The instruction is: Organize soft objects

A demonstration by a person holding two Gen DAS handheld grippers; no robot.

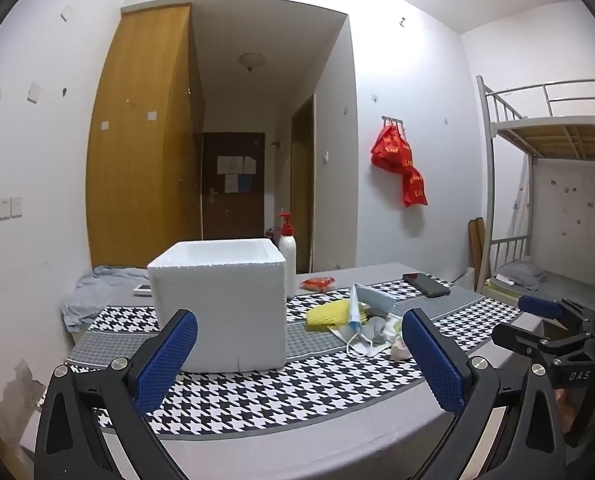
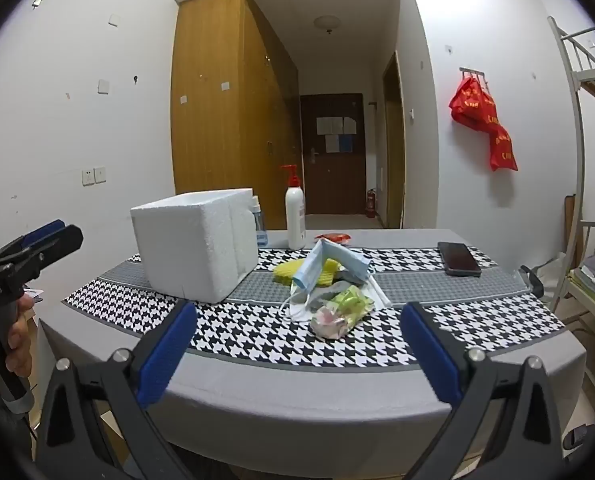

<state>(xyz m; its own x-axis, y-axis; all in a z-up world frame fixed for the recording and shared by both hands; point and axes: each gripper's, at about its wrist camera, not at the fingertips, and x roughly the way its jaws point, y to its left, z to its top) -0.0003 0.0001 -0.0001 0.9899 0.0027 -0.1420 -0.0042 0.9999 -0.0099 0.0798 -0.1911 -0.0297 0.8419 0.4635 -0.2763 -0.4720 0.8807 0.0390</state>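
The left gripper (image 1: 299, 356) is held with its blue fingers (image 1: 165, 360) spread wide and nothing between them, near the front edge of the table (image 1: 297, 452). The right gripper (image 2: 297, 354) is likewise spread and unloaded.

A white foam box (image 1: 221, 308), open at the top, is set on the houndstooth cloth (image 2: 257, 336) toward the left. Just to its right, a heap of soft things is gathered: a yellow sponge (image 2: 325, 274), a light blue face mask (image 2: 329, 264) propped over it, a grey piece that may be a sock (image 2: 329, 292), and a green-and-pink packet (image 2: 339, 310) at the near side. The heap is apart from the box.

Farther back, a white pump bottle (image 2: 295, 212) is seen, and a dark phone (image 2: 458, 259) lies at the far right.
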